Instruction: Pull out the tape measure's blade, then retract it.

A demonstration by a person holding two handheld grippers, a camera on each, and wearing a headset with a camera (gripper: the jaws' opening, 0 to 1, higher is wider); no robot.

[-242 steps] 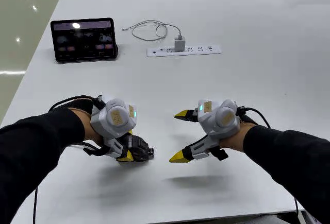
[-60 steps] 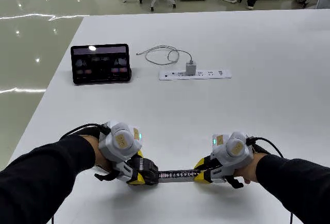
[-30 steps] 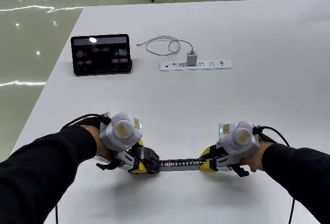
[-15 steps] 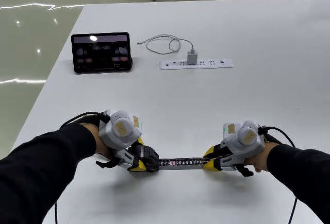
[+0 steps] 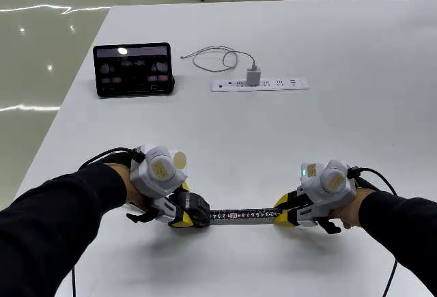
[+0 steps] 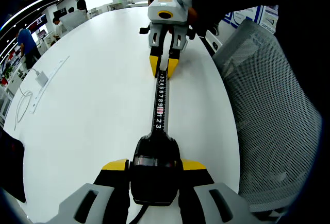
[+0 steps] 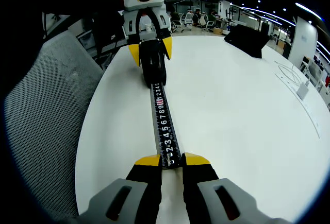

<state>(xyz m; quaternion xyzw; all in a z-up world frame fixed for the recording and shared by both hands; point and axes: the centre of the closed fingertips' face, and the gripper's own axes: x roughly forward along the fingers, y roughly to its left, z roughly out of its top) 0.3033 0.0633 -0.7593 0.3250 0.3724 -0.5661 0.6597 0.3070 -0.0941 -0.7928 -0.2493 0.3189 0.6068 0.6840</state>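
A black tape measure case [image 5: 194,210] rests on the white table [image 5: 273,140] near its front edge, with my left gripper [image 5: 181,213] shut on it; in the left gripper view the case [image 6: 154,168] sits between the yellow-tipped jaws. Its numbered blade [image 5: 242,214] runs right, low over the table, to my right gripper [image 5: 282,214], which is shut on the blade's end. The right gripper view shows the blade [image 7: 164,128] stretching from my right gripper [image 7: 171,159] to the case [image 7: 153,62]. In the left gripper view the blade [image 6: 160,100] leads to the right gripper [image 6: 164,67].
A dark tablet [image 5: 133,69] stands at the back left of the table. A white power strip [image 5: 259,85] with a charger and coiled cable [image 5: 217,58] lies behind centre. A grey mesh chair [image 6: 278,116] stands just off the table's front edge.
My right gripper has moved further right with the blade's end, so more blade is out than a second ago. The left gripper and case have stayed put.
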